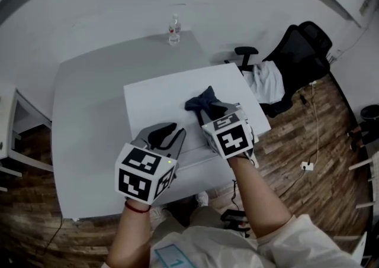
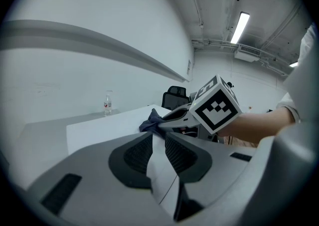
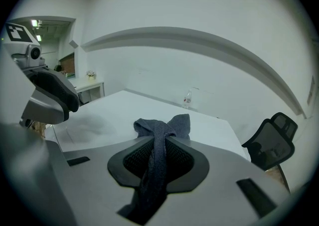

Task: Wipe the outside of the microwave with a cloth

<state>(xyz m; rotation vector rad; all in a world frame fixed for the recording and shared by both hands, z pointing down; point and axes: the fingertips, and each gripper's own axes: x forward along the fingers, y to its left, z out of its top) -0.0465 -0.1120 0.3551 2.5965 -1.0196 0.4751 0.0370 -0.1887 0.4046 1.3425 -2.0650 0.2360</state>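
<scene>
The microwave (image 1: 160, 98) shows from above as a white flat-topped box on the grey table (image 1: 89, 119). My right gripper (image 1: 214, 111) is over its near right part, shut on a dark blue cloth (image 1: 201, 101). The cloth bunches beyond the jaw tips and its tail hangs back between them. In the right gripper view the cloth (image 3: 162, 129) runs straight through the right gripper (image 3: 160, 144). My left gripper (image 1: 169, 133) is beside it, above the box's near edge. It stands open, with only the white top (image 2: 99, 127) showing through the left gripper (image 2: 158, 142).
A clear water bottle (image 1: 173, 29) stands at the far side of the table. A black office chair (image 1: 299, 54) with a white garment (image 1: 266, 80) stands to the right. A cable and socket strip (image 1: 307, 166) lie on the wood floor. A white side table (image 1: 9, 136) is at the left.
</scene>
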